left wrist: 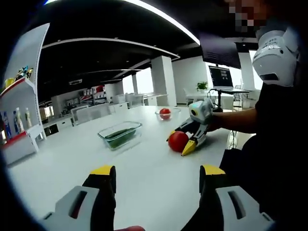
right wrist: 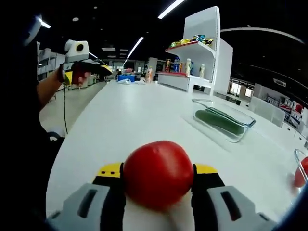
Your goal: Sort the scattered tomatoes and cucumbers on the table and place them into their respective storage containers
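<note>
My right gripper [right wrist: 158, 169] is shut on a red tomato [right wrist: 158, 174] just above the white table [right wrist: 130, 120]. The left gripper view shows the same gripper [left wrist: 185, 143] and tomato [left wrist: 178, 141] low over the tabletop. My left gripper [left wrist: 158, 172] is open, with bare table between its yellow tips; a red sliver lies at the bottom edge. It also appears raised off the table's end [right wrist: 86, 70]. A rectangular glass container [right wrist: 224, 120] [left wrist: 120, 134] holds a cucumber [right wrist: 219, 121]. A round glass bowl [left wrist: 165, 114] [right wrist: 299, 168] holds a tomato [left wrist: 165, 113].
A white shelf unit [right wrist: 197, 57] with bottles and snacks stands beyond the table's far side. The person holding the grippers [left wrist: 279, 144] stands at the table's end. A laptop [left wrist: 221, 77] sits on a stand behind.
</note>
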{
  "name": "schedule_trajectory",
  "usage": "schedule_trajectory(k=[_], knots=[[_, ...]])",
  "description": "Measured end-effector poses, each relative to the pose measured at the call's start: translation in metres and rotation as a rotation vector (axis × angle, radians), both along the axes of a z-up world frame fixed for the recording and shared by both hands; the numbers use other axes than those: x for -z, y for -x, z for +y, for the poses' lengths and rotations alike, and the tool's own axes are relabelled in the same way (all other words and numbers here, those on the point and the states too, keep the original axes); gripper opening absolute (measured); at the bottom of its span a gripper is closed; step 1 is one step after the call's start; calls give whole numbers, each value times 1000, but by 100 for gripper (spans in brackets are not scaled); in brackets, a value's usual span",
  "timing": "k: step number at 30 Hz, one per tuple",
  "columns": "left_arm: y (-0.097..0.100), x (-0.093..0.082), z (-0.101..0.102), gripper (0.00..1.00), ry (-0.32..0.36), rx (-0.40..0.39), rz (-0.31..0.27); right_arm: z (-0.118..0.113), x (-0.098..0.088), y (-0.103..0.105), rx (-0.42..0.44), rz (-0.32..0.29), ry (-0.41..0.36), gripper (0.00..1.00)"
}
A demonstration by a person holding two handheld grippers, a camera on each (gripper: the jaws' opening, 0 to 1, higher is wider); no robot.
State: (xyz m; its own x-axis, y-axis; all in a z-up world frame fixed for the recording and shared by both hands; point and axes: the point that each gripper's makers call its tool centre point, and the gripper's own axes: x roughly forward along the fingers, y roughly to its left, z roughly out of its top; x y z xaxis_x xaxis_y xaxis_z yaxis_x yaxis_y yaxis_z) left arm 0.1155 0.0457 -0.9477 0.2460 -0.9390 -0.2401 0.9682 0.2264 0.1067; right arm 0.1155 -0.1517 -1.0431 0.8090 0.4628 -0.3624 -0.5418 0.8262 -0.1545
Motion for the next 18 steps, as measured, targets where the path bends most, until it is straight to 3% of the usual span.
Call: schedule_trajectory(k=[9, 18], knots=[[-1, 5, 3, 69, -9, -8, 7, 11, -7, 5, -21, -37, 48, 50], [0, 1, 4, 68, -8, -13, -1, 8, -31, 7, -28, -79, -35, 48]])
